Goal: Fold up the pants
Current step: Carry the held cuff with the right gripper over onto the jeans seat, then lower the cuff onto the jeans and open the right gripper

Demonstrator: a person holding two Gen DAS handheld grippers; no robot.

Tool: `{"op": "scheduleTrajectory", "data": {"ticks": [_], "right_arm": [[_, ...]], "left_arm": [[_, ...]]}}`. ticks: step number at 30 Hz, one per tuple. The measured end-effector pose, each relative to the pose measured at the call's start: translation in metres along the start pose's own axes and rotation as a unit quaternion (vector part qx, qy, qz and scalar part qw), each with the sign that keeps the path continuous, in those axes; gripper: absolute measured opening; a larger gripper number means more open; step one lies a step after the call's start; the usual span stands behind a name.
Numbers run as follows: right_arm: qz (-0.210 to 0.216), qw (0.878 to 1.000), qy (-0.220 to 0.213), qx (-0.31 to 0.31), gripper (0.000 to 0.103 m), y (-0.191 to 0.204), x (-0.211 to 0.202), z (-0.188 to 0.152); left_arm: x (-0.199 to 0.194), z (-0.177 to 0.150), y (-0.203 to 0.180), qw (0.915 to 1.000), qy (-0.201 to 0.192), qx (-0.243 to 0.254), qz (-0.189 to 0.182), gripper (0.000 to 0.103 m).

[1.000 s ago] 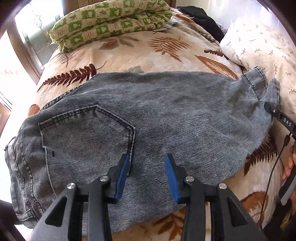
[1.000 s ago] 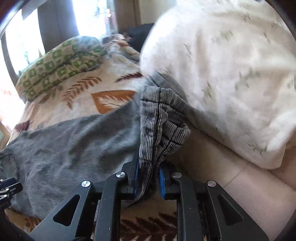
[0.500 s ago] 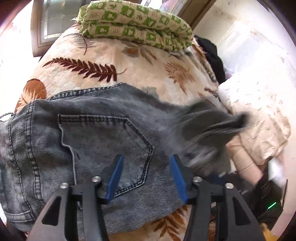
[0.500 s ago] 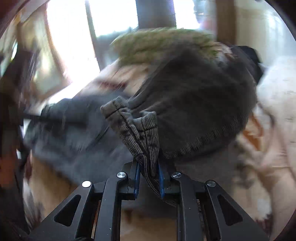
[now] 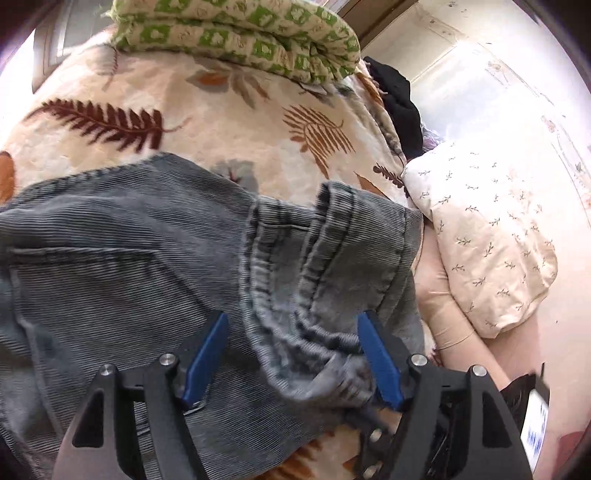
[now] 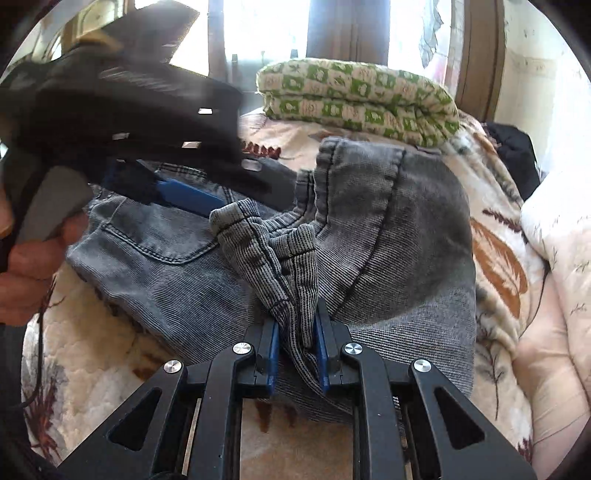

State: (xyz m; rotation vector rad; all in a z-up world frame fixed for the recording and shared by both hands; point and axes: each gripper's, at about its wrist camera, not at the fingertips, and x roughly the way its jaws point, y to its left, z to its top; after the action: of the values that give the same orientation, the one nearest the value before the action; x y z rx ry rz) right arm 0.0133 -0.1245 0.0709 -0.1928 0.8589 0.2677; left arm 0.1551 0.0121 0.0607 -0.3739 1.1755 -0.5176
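Grey denim pants lie on the leaf-patterned bed cover. Their leg end is folded over toward the waist and back pocket. My right gripper is shut on the bunched leg hem, holding it over the seat of the pants. My left gripper is open, its blue pads on either side of the folded-over hem without closing on it. The left gripper also shows in the right wrist view, hovering over the waist end.
A folded green-and-cream checked blanket lies at the far side of the bed. A cream sprig-patterned pillow sits to the right, with dark clothing behind it. A window is beyond the bed.
My right gripper has carried the leg hem leftward across the pants, folding the leg over the seat. My left gripper has stayed open near the pocket and now straddles the arriving hem.
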Motion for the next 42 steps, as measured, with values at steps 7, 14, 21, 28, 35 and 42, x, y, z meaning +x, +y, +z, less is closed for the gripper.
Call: {"op": "scheduleTrajectory", "data": {"ticks": [7,14,21,28,35,42], "right_arm": [[0.015,0.998,-0.012,-0.054,0.016,0.026,-0.008,-0.001],[0.006,0.999,0.001,-0.054,0.016,0.029,-0.004,-0.01],[0.034,0.996,-0.009,-0.081,0.017,0.042,-0.021,-0.016],[0.057,0.997,0.034,-0.042,0.052,0.03,-0.007,-0.023],[0.065,0.995,-0.02,0.075,0.056,-0.011,-0.055,-0.003],[-0.004,0.981,0.02,0.194,0.053,-0.07,-0.019,-0.01]], "left_arm": [[0.006,0.01,-0.001,0.9997,-0.005,-0.007,0.024,0.074],[0.003,-0.003,0.003,0.9963,-0.021,0.018,0.081,0.006],[-0.038,-0.017,0.005,0.9936,-0.07,0.03,0.084,0.006],[-0.032,0.004,-0.025,0.9953,-0.065,0.066,0.03,0.007],[-0.002,0.025,-0.064,0.9936,-0.024,0.108,-0.021,0.007],[0.052,0.031,-0.054,0.9922,0.019,0.108,0.061,0.007]]}}
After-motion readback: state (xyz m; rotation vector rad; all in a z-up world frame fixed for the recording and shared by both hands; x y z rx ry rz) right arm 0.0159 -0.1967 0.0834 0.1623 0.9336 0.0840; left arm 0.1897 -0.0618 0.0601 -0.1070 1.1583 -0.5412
